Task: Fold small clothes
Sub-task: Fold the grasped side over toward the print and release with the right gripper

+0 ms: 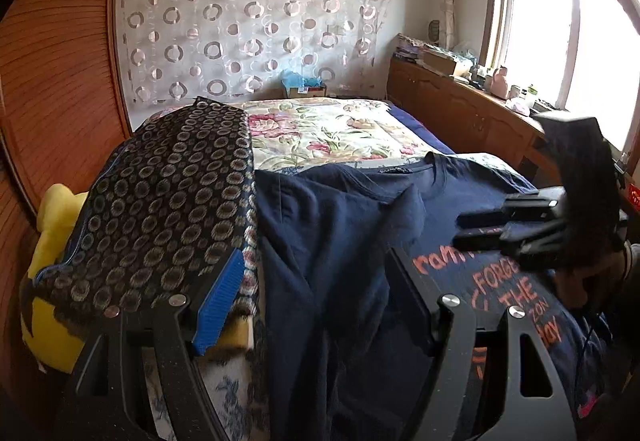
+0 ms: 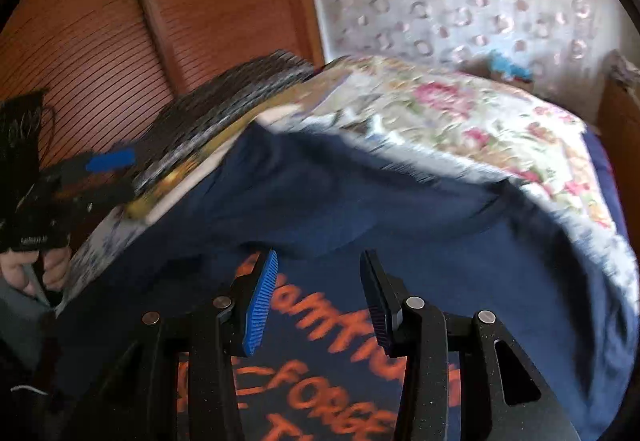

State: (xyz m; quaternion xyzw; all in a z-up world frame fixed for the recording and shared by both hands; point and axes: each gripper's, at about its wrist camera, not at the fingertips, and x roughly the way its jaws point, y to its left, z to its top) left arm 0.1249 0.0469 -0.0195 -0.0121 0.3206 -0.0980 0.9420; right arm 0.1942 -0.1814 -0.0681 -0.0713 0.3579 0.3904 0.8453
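Navy T-shirt [image 1: 340, 225] lies spread across the near part of the bed, collar toward twelve o'clock in the left wrist view, orange lettering on its front at about four o'clock. One side of the shirt is folded inward over the body, forming a raised ridge near centre frame. In the right wrist view the shirt fills the lower half, lettering at six o'clock; that view is motion-blurred.

Left gripper [image 1: 316, 305]: jaws stand wide apart over the shirt, blue pad on the left finger, nothing between them; no cloth pinched. It also shows in the right wrist view at nine o'clock, with a hand [image 2: 38, 271] on its handle.

Right gripper [image 2: 318, 301]: jaws parted, a moderate gap, hanging above the printed lettering; the pads press on nothing. Seen from the left wrist view at three o'clock, its dark fingers reach in over the shirt's chest, blurred.

Surroundings: floral bedspread [image 1: 332, 129] beyond the shirt at twelve o'clock. A dark circle-patterned cloth [image 1: 168, 197] lies on a stack at ten o'clock, touching the shirt's left edge, with something yellow [image 1: 56, 217] under it at nine o'clock. Circle-patterned curtain [image 1: 248, 17] on the far wall; wooden cabinet [image 1: 452, 105] and window [image 1: 560, 33] at two o'clock.
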